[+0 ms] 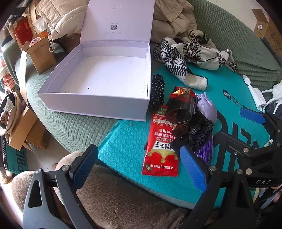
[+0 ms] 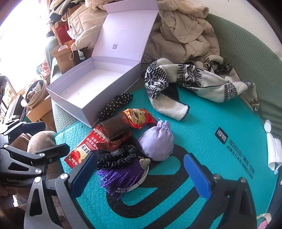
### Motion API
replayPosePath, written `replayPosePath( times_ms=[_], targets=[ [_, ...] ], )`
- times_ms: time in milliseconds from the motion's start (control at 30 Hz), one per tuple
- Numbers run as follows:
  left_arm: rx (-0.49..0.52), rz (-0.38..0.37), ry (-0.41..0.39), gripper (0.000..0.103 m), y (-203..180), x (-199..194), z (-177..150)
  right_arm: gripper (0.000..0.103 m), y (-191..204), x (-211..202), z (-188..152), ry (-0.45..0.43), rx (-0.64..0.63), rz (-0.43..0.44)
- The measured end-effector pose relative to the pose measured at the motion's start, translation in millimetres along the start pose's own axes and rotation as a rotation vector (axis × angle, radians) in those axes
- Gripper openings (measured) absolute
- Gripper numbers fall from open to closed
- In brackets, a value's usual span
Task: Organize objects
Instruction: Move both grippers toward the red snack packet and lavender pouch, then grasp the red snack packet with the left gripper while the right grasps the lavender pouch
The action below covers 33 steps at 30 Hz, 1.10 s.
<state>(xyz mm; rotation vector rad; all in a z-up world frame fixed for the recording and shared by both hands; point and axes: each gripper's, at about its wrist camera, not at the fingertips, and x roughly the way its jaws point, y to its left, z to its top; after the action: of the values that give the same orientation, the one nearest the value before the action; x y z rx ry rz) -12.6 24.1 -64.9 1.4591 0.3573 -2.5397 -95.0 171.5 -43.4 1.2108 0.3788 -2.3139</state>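
Observation:
An open lavender-white box (image 1: 98, 104) (image 2: 98, 82) stands with its lid up and nothing inside. Right of it, on a teal bubble mailer (image 1: 123, 146) (image 2: 211, 123), lies a pile: a black polka-dot cloth (image 1: 157, 91) (image 2: 114, 104), a red snack packet (image 1: 162, 149) (image 2: 82, 149), a dark brown case (image 1: 179, 109) (image 2: 114, 126), a lavender pouch (image 1: 207, 109) (image 2: 156, 144), a black scrunchie (image 1: 201, 133) (image 2: 119, 156) and a purple tassel (image 1: 206, 149) (image 2: 121, 176). My left gripper (image 1: 139, 167) is open near the packet's end. My right gripper (image 2: 141, 176) is open, straddling the tassel.
A black-and-white knit scarf (image 1: 185, 56) (image 2: 193, 79) and beige jackets (image 1: 172, 15) (image 2: 185, 35) lie behind on the green sofa cover. Brown paper bags (image 1: 42, 52) stand left of the box. White tissue (image 1: 255, 95) (image 2: 273, 149) lies at the right. A fleece-clad knee (image 1: 114, 193) is below.

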Motion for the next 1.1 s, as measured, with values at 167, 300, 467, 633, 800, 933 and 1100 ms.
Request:
replayPosePath(
  times_ms=[167,300,467,633,800,933,1100],
  targets=[
    [-0.022,0.014,-0.004,0.094,-3,4,-8,0.094,-7,6,-7,0.010,-0.020,0.039],
    [-0.016,0.001,0.023,0.094,-3,14,-12,0.091,-9,14,-15,0.027,-0.024,0.066],
    [0.016,-0.009,0.061,0.093,-7,29,-15,0.081,-19,24,-22,0.039,0.033,0.087],
    [0.047,-0.015,0.097,0.089,-12,49,-13,0.080,-29,26,-20,0.011,0.074,0.057],
    [0.082,-0.029,0.098,0.089,-19,58,-10,0.078,-39,30,-12,-0.019,0.104,0.050],
    [0.101,-0.031,0.096,0.089,-24,64,-4,0.078,-45,41,-5,-0.012,0.122,0.057],
    [0.151,-0.031,0.108,0.089,-33,68,2,0.078,-49,53,4,-0.006,0.126,0.061]
  ],
)
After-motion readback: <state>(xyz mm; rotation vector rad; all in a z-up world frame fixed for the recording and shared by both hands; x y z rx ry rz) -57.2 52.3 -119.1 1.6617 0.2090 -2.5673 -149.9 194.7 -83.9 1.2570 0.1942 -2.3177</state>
